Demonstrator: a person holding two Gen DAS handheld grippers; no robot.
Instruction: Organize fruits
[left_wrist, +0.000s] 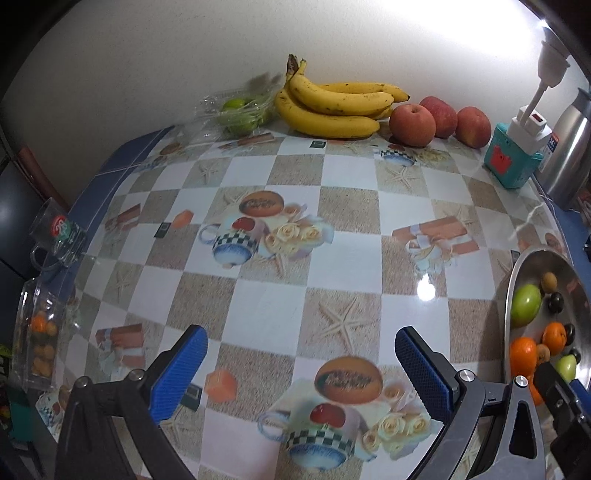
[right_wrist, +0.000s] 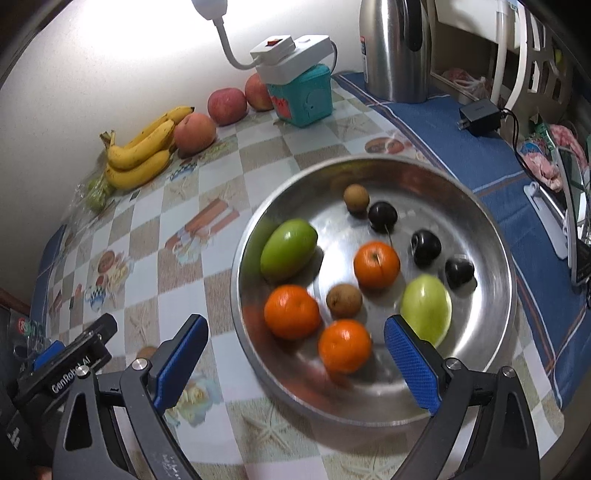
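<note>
We have the right gripper (right_wrist: 295, 354) hanging over the near rim of the metal bowl (right_wrist: 495, 236), fingers spread wide and holding nothing. Between its blue pads, in the right wrist view, sits the nearest orange (right_wrist: 344, 345), just ahead of the fingertips and slightly right of centre in the gap. We judge this fruit to be the likeliest target: it lies straight along the gripper's forward line, so a short advance would bring the pads to either side of it. It is round, with no long axis to align to.

The fruit with a long axis are the 2 green ones. The left green fruit (right_wrist: 289, 249) lies tilted, its long axis running from near left to far right. The right green fruit (right_wrist: 426, 309) sits just beyond the right pad, its length running roughly near to far. Taking either would, we think, call for closing across the short width.

Also in the bowl we count 2 more oranges (right_wrist: 291, 312) (right_wrist: 376, 264), 2 small brown fruits (right_wrist: 344, 301) and 3 dark plums (right_wrist: 426, 247).

Our left gripper (left_wrist: 301, 369) is likewise wide open and empty, over bare tablecloth (left_wrist: 280, 310), with the bowl at its far right, so the right gripper is clearly the nearer one. Bananas (left_wrist: 332, 103) and 3 apples (left_wrist: 412, 124) lie along the far wall.
</note>
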